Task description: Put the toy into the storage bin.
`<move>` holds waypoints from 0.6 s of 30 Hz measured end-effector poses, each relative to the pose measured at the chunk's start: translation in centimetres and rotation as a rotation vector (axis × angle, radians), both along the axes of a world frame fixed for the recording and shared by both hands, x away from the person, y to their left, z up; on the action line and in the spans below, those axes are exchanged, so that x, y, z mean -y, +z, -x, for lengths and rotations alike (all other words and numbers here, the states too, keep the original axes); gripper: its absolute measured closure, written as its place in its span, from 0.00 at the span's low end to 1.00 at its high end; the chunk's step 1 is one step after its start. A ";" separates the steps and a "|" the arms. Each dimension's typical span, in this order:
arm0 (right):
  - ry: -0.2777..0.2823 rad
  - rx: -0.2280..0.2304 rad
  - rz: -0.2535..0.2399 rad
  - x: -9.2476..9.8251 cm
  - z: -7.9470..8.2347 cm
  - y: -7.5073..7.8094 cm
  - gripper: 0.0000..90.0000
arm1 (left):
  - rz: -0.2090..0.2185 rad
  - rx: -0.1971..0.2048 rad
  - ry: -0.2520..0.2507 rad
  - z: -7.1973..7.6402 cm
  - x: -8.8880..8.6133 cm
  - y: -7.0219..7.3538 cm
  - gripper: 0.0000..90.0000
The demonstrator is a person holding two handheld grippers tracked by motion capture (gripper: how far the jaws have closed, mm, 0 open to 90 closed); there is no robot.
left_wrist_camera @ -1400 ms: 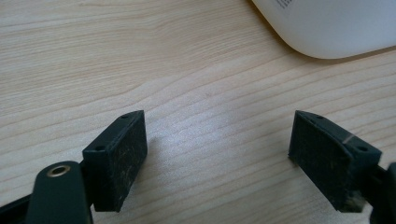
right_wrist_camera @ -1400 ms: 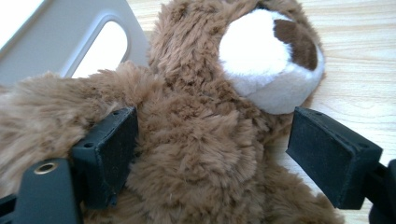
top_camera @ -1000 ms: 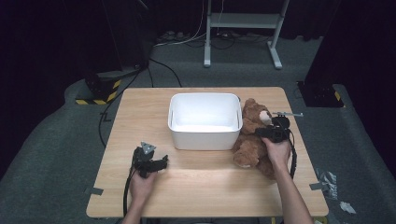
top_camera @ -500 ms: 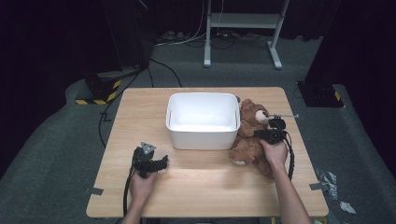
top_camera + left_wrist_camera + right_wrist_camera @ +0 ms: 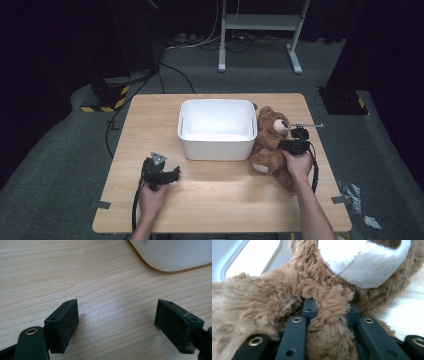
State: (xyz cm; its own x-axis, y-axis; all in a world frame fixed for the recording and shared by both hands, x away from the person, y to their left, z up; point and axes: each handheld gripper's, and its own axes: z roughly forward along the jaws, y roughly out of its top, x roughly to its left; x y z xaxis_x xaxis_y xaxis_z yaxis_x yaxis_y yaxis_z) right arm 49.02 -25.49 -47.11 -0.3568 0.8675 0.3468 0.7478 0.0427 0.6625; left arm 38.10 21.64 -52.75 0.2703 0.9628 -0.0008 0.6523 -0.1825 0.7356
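Two changes against the earlier frames: the white bin (image 5: pixel 217 129) sits slightly further left on the table (image 5: pixel 150 115), and the teddy bear (image 5: pixel 267 142) now leans against the bin's right wall rather than lying spread beside it. The right gripper (image 5: pixel 294 146) has just been closing its jaws, and in the right gripper view we see them pinching a fold of brown plush (image 5: pixel 329 322) just below the bear's white muzzle (image 5: pixel 364 262). The left gripper (image 5: pixel 161 172) rests where it was, near the table's front-left, jaws spread wide over bare wood with nothing between them.

Hard to make out: the right pads are buried in fur, so we cannot tell which part of the bear they hold — arm or chest. The bin's corner (image 5: pixel 172 255) is cut off at the top of the left gripper view.

Surface: light wood-grain tabletop. Room: dark, grey carpet (image 5: pixel 60 165), cables (image 5: pixel 175 75), a white metal stand (image 5: pixel 260 30) behind, hazard-striped block (image 5: pixel 107 97) at left.
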 end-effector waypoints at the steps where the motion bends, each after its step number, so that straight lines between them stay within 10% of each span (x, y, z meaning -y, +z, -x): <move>1: 0.000 0.000 0.000 0.0 0.0 0.0 0.79 | 0.000 0.000 0.000 0.0 0.0 0.0 0.21; 18: 0.023 0.095 -0.051 0.6 1.6 1.7 0.89 | 0.008 -0.001 0.004 0.0 0.0 0.0 0.21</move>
State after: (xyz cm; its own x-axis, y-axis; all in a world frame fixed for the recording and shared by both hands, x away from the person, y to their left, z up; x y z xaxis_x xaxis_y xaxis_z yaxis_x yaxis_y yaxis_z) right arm 47.41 -26.08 -45.42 -0.4098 0.8406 0.3541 0.6808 0.0235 0.7321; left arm 38.09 21.59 -52.77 0.2665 0.9638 -0.0087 0.6539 -0.1742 0.7363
